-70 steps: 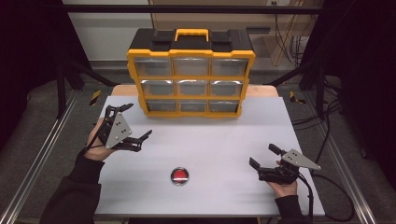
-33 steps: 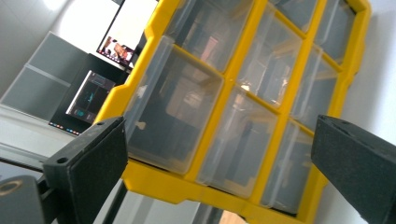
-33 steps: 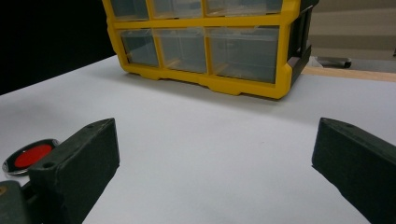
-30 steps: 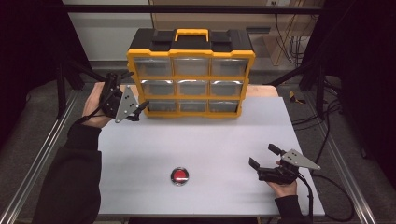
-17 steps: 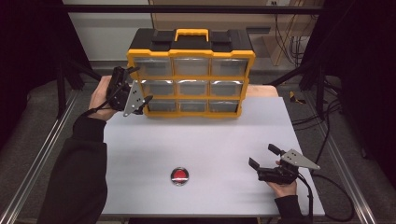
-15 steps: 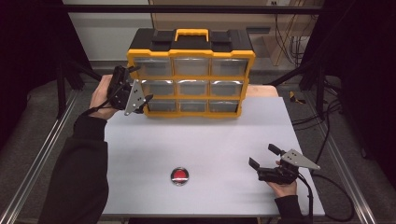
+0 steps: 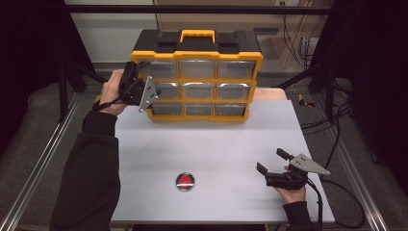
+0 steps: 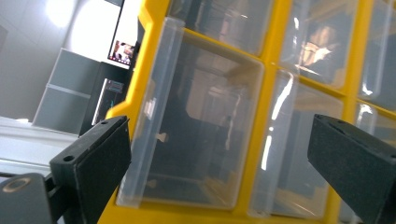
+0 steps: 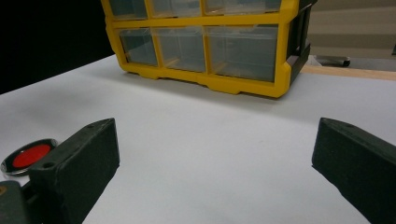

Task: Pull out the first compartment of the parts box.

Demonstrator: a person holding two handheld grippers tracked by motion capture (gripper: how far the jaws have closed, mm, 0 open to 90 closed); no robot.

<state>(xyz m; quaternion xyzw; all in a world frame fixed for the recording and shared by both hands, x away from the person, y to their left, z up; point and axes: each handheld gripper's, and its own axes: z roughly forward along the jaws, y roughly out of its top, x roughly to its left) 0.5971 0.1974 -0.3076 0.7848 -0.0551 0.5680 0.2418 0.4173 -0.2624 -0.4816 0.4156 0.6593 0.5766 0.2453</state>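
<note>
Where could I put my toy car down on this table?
Bare table lies between the yellow box and the red button, and from the button across to the right gripper. It is crowded at the box's left drawers, where the left gripper is.

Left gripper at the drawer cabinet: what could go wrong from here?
The left gripper is open at the left column of the yellow drawer cabinet, and its view is tilted. The clear drawer looks smooth-fronted, so the jaws may slip off or clamp the yellow frame instead. The cabinet stands free on the table, with the right gripper far away; a hard pull might drag it forward.
</note>
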